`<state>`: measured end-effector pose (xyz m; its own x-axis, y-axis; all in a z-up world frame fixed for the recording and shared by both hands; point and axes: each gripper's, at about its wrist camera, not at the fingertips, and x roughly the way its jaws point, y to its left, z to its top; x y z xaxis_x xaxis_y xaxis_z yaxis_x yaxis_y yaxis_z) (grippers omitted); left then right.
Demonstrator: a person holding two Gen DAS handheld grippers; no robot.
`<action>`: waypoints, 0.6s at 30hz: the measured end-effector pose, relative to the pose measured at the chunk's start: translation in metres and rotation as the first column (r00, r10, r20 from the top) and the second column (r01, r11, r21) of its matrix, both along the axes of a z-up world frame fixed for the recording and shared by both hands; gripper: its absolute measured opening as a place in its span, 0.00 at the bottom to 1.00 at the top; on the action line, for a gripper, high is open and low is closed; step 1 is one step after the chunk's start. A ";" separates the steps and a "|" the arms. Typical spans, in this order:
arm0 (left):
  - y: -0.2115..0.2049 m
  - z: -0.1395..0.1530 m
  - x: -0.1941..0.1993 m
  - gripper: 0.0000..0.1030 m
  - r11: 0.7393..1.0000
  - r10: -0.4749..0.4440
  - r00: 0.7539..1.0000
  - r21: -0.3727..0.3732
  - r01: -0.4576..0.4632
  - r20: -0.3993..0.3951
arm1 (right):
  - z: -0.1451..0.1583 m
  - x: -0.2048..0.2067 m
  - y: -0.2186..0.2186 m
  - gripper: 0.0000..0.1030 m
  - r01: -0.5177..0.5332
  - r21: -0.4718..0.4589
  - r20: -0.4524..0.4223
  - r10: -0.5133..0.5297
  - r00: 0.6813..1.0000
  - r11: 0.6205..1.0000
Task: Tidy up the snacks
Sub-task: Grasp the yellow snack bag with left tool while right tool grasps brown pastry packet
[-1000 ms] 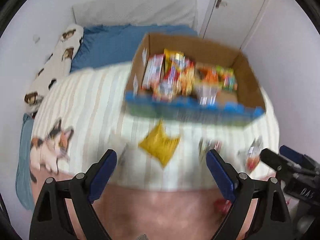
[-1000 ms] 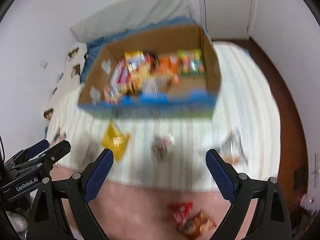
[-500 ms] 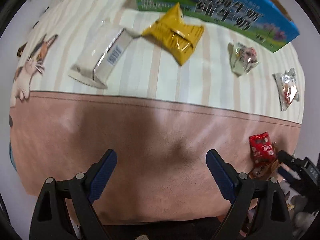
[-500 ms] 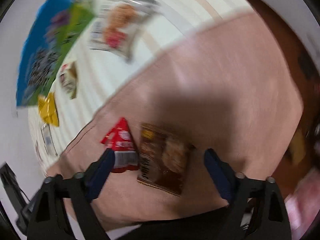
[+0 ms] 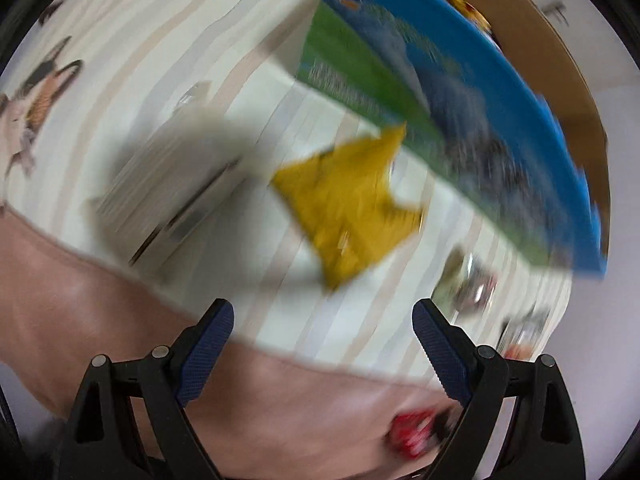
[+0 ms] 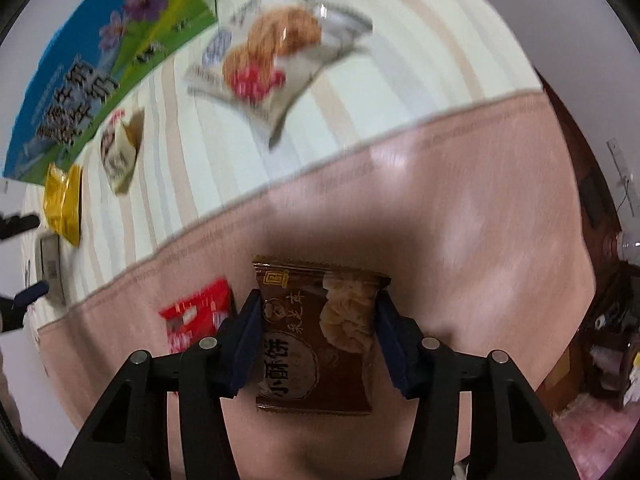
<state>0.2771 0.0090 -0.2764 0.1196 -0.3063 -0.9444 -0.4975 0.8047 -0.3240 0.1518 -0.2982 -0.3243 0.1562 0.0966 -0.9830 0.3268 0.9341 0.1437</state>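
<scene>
Status: right gripper (image 6: 316, 336) straddling brown biscuit packet (image 6: 316, 340), jaws just been closing, packet between them, pads at or touching its two long edges. Narrowed to packet width; reads as a grip forming, firm squeeze not confirmable. Packet flat on pink blanket band (image 6: 460, 240), long axis running straight along the fingers, so pinch lands across the short width. Good alignment, no roll needed.

Red packet (image 6: 196, 316) just beside the left pad, touching or nearly; possible snag on lift.

Left gripper (image 5: 320, 328) wide, nothing between the fingers, hovering over the striped sheet (image 5: 360, 320) edge. View badly smeared. Yellow packet (image 5: 348, 208) ahead of it, slightly right of centre, corners splayed, no clear long axis. Pale wrapped bar (image 5: 168, 184) ahead-left, lying diagonal to the jaw line; wrist roll probably needed for that one.

Snack box (image 6: 92, 76) at the far side of the sheet, blue-green printed wall facing the grippers, well apart from the brown packet. Carry goes up and away across the stripes. Cookie packet (image 6: 276, 52) and small pale packet (image 6: 120, 152) lying in between, near the box wall.

Nearer hand per item: right for brown and red, left for yellow and bar.
</scene>
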 end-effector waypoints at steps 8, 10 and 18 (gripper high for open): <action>0.000 -0.036 0.031 0.82 0.990 0.128 0.991 -0.050 -0.130 -0.028 | 0.014 0.024 0.001 0.55 -0.006 0.019 0.024 0.006 1.000 1.000; 0.000 -0.038 0.028 0.75 0.992 0.123 0.992 -0.039 -0.123 -0.009 | 0.019 0.026 0.006 0.55 -0.027 0.025 0.026 0.026 0.999 0.999; -0.051 -0.029 -0.003 0.63 0.947 -0.281 0.960 0.160 0.278 -0.003 | 0.027 0.052 0.033 0.55 -0.150 0.082 0.019 0.149 0.989 0.985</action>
<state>0.2745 -0.0424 -0.3058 0.0692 -0.1783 -0.9815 -0.2401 0.9520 -0.1899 0.2034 -0.2650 -0.2975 0.1462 0.2007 -0.9687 0.1818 0.9571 0.2258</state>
